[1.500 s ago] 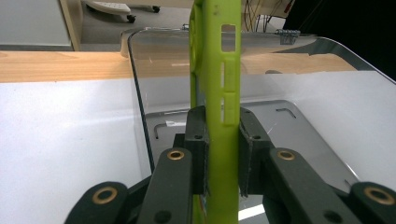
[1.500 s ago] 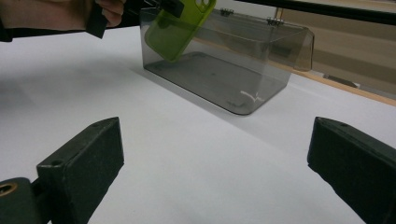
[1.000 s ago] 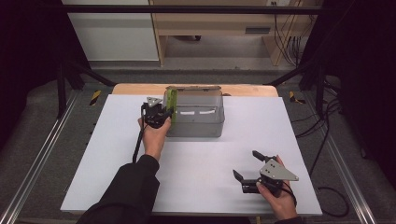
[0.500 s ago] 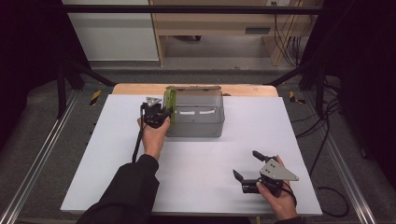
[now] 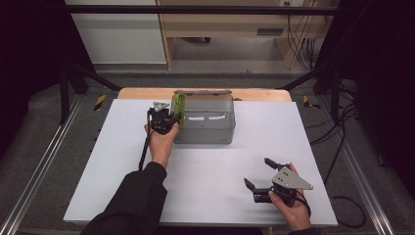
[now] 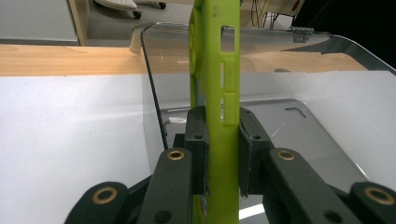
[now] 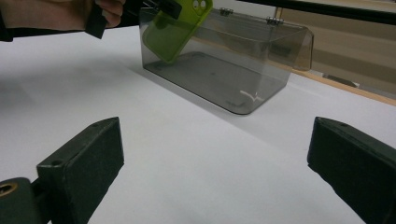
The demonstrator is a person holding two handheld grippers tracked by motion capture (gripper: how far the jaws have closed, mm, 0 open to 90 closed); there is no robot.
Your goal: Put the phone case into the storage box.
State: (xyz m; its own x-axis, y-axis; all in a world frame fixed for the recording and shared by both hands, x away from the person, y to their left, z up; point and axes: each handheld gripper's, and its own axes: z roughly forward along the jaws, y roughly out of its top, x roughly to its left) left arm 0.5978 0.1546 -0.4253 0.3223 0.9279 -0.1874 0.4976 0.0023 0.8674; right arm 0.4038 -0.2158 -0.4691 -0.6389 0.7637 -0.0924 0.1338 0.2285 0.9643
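A lime-green phone case (image 6: 215,93) stands on edge between the pads of my left gripper (image 6: 218,154), which is shut on it. In the high view the left gripper (image 5: 164,119) holds the case (image 5: 178,109) at the left end of a clear smoky plastic box (image 5: 205,122). The right gripper view shows the case (image 7: 175,28) tilted inside the box (image 7: 224,60), near its left wall. My right gripper (image 5: 262,175) rests near the table's front right, open, with bare white tabletop between its jaws (image 7: 210,158).
The white table top (image 5: 122,161) ends in a wooden strip (image 5: 142,93) behind the box. The box's hinged lid (image 7: 289,37) stands open at its far side. Metal rails run along both table sides. A cable trails from the left gripper along the forearm.
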